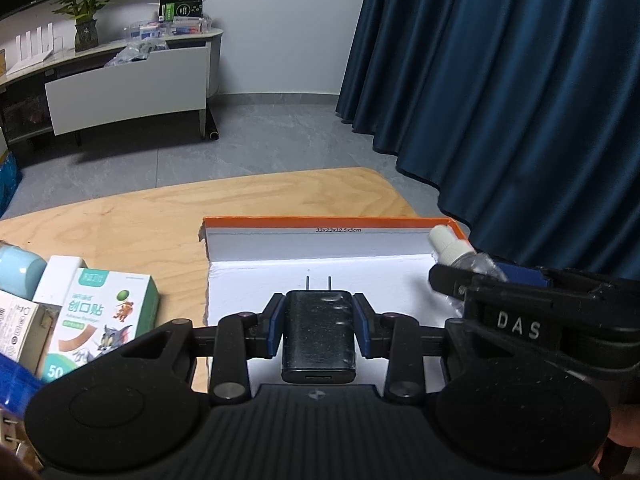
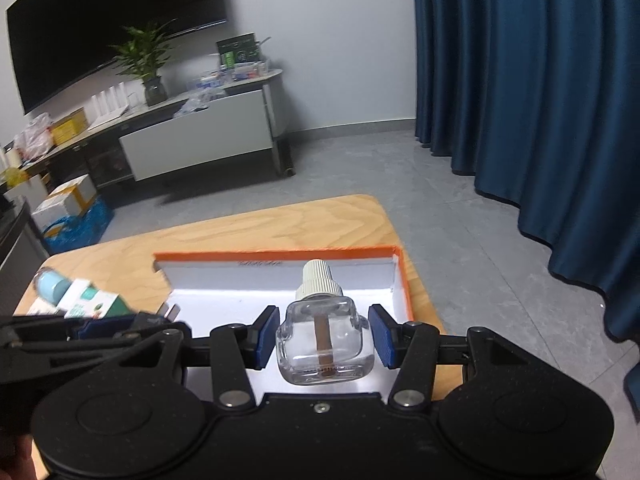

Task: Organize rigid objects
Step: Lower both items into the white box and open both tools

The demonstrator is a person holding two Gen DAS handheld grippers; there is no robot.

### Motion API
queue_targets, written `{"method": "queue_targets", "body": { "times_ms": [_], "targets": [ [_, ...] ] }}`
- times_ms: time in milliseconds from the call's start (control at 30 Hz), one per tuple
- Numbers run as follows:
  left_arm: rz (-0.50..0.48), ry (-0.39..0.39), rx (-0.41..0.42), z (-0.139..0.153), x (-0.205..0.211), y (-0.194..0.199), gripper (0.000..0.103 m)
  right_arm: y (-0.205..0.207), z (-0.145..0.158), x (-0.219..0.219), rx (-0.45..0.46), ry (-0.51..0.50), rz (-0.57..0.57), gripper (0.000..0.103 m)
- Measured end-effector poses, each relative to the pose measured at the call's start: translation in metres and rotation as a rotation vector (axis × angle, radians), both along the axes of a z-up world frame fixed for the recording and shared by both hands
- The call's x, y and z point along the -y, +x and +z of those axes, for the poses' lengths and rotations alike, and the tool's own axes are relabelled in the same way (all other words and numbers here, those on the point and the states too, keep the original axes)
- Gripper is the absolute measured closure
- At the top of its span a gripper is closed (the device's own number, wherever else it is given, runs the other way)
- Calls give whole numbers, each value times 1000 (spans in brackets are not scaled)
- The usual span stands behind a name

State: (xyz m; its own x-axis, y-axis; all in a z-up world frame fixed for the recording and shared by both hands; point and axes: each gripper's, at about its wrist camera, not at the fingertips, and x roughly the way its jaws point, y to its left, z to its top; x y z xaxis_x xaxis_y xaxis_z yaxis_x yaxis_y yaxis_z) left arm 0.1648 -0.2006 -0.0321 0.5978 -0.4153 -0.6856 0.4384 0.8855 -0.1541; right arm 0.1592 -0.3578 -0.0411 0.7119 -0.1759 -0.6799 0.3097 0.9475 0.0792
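My left gripper (image 1: 319, 308) is shut on a black charger plug (image 1: 319, 336), whose two prongs point forward over the white floor of an orange-rimmed box (image 1: 320, 222). Just to its right, my right gripper (image 1: 480, 273) grips a clear bottle (image 1: 452, 246) with a cream cap. In the right wrist view the bottle (image 2: 324, 344) sits upright between the blue pads (image 2: 382, 336) of the right gripper (image 2: 324, 320), above the box (image 2: 280, 256). The left gripper (image 2: 132, 326) shows at the left there, with the plug's prongs (image 2: 173, 312) poking out.
On the wooden table (image 1: 140, 220) left of the box lie a green-and-white plaster box (image 1: 100, 312), white cartons (image 1: 60, 276) and a light-blue cylinder (image 1: 18, 272). A blue curtain (image 1: 500, 100) hangs close on the right. A low TV cabinet (image 1: 128, 84) stands across the floor.
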Motion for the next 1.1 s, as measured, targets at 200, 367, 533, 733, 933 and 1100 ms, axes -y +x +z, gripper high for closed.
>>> {"method": "queue_targets", "body": {
  "times_ms": [200,367,533,733,933,1100],
  "targets": [
    [-4,-6,-14,-4,8,11,67,-10,9,9,73,19,-30,42],
    [-30,-41,-35,-5,19,15,67,-28,22,13,106,18,-46,42],
    [-36,-48,-37,0,22,6,38,-42,29,7,99,-5,-35,42],
    [9,-9,-26,12,6,-12,16,-53,35,-2,99,6,-35,25],
    [64,62,3,26,-13,-31,7,-62,36,-14,80,23,-27,20],
    [105,99,13,32,-29,-43,4,-68,38,-25,70,23,-6,15]
  ]
}}
